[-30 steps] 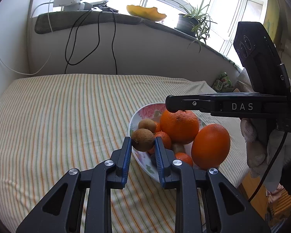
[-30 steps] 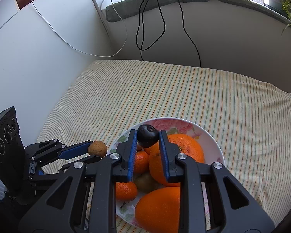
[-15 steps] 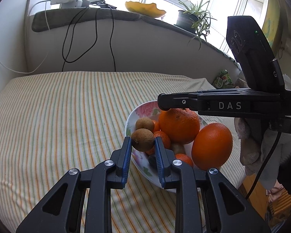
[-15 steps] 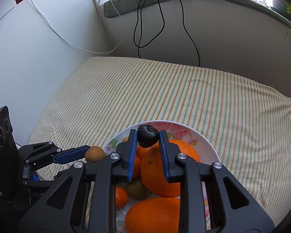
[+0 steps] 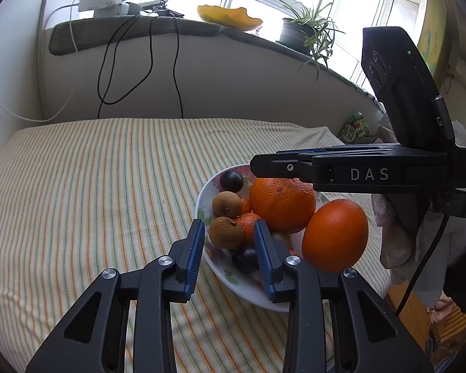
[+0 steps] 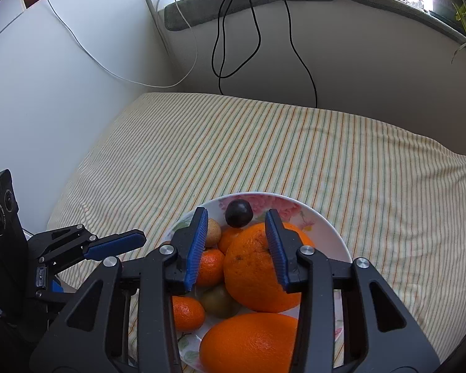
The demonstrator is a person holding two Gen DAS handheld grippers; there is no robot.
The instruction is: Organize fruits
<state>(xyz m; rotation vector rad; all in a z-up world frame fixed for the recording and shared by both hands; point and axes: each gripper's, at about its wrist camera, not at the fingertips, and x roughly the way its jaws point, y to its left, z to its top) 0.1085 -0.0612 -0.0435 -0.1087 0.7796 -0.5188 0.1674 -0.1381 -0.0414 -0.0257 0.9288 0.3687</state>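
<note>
A white flowered bowl [image 5: 202,205] on the striped cloth holds two big oranges [image 5: 282,203], mandarins and small brown fruits. My left gripper [image 5: 230,233] hangs over the bowl's near rim with its jaws opening. A brown round fruit [image 5: 226,232] sits between the pads on the pile, with gaps on both sides. My right gripper [image 6: 236,214] is above the bowl [image 6: 326,227], its jaws opening too. The dark plum [image 6: 239,213] lies free in the bowl's far part, beyond the large orange [image 6: 251,273]. The left gripper [image 6: 121,242] shows at the left edge.
The striped cloth [image 5: 93,186] spreads left of and behind the bowl. Black and white cables [image 6: 251,40] hang down the back wall from a sill bearing a power strip, a yellow dish [image 5: 230,17] and a potted plant [image 5: 307,31]. A gloved hand [image 5: 419,248] holds the right gripper.
Both grippers' jaws have parted. The brown fruit sits loose between the left pads, and the dark plum has left the right pads and rests in the bowl.
</note>
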